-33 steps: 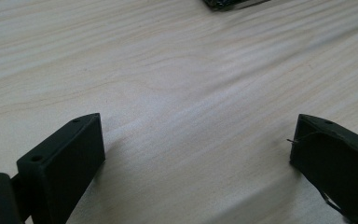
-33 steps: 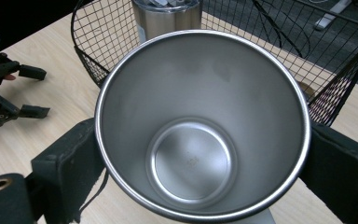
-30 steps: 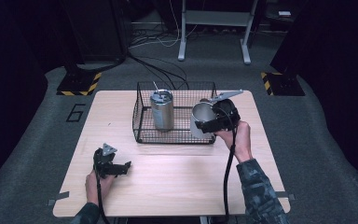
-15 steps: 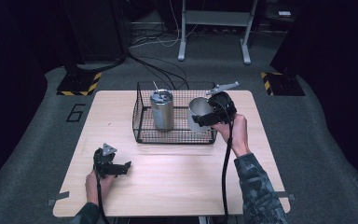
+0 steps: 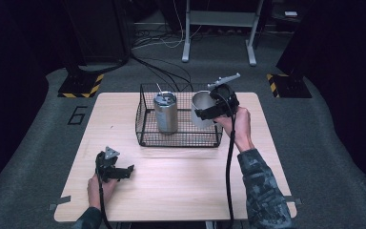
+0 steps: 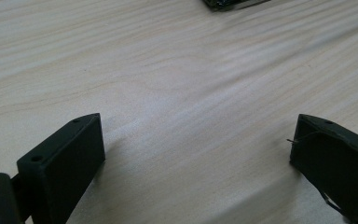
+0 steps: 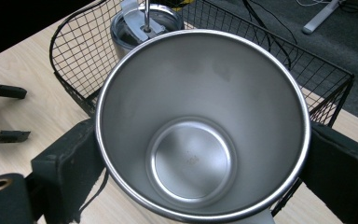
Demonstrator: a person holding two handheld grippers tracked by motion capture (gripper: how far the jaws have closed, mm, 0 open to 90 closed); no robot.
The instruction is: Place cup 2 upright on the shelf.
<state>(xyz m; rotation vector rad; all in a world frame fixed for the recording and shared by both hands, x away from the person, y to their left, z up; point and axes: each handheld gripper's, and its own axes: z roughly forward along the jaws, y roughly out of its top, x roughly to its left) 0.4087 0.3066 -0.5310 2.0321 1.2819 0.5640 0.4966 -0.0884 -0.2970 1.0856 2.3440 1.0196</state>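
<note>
An open, empty steel cup (image 5: pixel 199 104) hangs upright at the right end of a black wire basket (image 5: pixel 145 136), with my right gripper (image 5: pixel 206 113) shut on its sides. In the right gripper view the cup (image 7: pixel 200 88) sits between the two jaws of the right gripper (image 7: pixel 200 161), and I look straight down into it. A lidded steel tumbler with a straw (image 5: pixel 165 112) stands inside the basket's left half, and its lid (image 7: pixel 142 25) shows behind the cup. My left gripper (image 5: pixel 126 171) rests open near the table's front left, nothing between its jaws (image 6: pixel 196 144).
The basket (image 7: pixel 70 51) stands at the back middle of the light wooden table (image 5: pixel 181 186). The right gripper's cable trails down along the person's right forearm (image 5: pixel 257 176). Dark floor, cables and a metal stand lie beyond the table's far edge.
The right gripper has carried the steel cup a little farther back and left, from the basket's right edge to over its right end. The left gripper has stayed put.
</note>
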